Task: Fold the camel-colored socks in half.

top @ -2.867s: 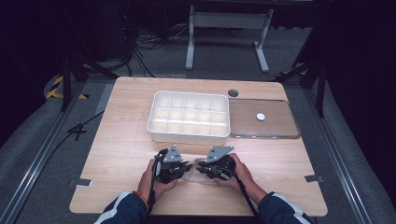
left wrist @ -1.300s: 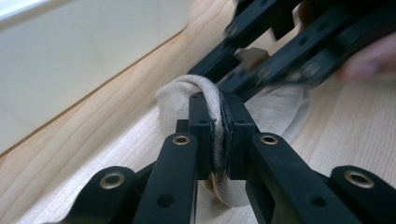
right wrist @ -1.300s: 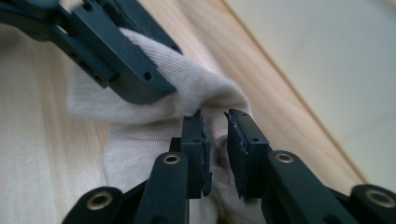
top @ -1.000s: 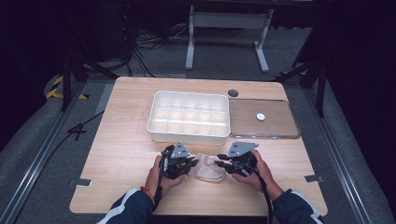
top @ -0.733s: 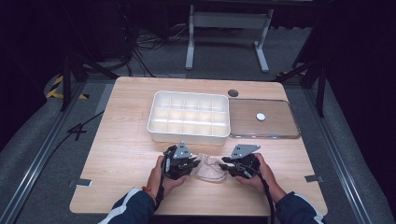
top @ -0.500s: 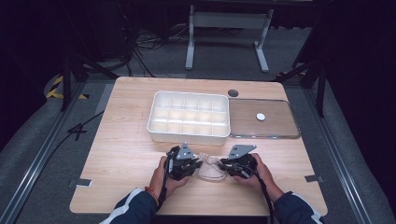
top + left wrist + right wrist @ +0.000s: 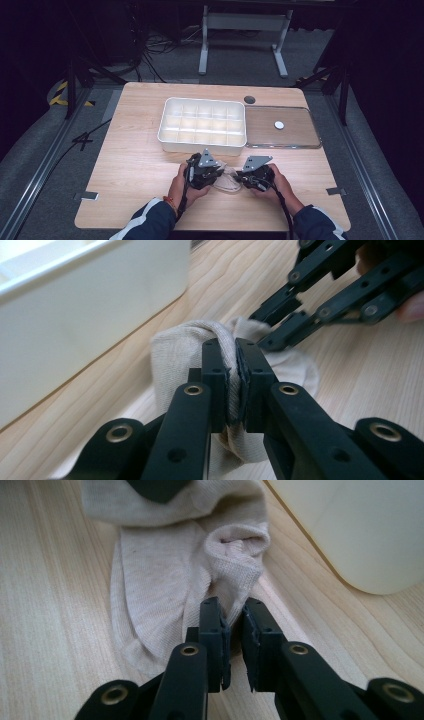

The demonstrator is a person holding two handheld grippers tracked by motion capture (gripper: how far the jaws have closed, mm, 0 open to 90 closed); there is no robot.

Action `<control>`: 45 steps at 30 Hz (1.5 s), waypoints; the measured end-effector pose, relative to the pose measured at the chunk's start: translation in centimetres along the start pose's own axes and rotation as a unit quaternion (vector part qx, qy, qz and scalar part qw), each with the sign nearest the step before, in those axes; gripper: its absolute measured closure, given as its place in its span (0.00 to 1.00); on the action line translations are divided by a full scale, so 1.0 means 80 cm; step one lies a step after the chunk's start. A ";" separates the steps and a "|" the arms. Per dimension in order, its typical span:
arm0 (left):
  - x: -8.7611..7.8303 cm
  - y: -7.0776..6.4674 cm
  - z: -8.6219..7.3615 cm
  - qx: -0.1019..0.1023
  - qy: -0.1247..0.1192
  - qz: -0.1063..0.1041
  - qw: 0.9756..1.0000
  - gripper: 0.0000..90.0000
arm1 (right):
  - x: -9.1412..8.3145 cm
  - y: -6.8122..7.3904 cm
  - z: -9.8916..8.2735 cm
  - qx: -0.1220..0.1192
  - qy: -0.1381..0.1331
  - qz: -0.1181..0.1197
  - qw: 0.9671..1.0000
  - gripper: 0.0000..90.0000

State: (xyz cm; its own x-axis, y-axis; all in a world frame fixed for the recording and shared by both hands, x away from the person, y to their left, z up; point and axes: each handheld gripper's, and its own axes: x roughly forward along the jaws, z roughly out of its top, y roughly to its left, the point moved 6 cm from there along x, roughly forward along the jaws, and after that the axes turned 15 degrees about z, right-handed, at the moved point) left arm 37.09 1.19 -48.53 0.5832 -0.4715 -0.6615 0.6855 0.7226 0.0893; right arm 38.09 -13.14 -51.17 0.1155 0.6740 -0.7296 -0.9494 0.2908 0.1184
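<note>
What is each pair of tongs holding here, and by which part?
Both grip the beige sock: left tongs clamp a bunched fold, right tongs, just closing, pinch its edge.

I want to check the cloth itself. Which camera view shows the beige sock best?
The right gripper view: the sock lies spread on the wooden table, its ribbed knit and folds clear. The left gripper view shows a bunched part behind the jaws; the high view shows a pale patch between both grippers.
</note>
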 end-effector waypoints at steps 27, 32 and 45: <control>-0.051 0.038 -0.010 -0.010 -0.038 -0.035 0.999 0.85 | 0.000 -0.003 -0.002 0.007 0.000 0.000 1.000 0.90; -0.011 0.021 -0.028 0.010 -0.007 -0.053 0.998 0.93 | 0.001 -0.002 -0.002 0.013 -0.005 0.002 1.000 0.91; 0.017 -0.013 -0.036 0.042 0.001 -0.044 0.998 0.93 | -0.025 0.000 0.017 0.016 -0.067 -0.015 0.998 0.87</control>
State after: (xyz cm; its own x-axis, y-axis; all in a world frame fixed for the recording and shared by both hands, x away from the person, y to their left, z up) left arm 35.93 1.25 -51.66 0.5179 -0.5303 -0.6713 0.7687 0.6327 0.0932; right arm 38.26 -13.55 -48.83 0.1835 0.7489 -0.6368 -0.9353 0.3323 0.1213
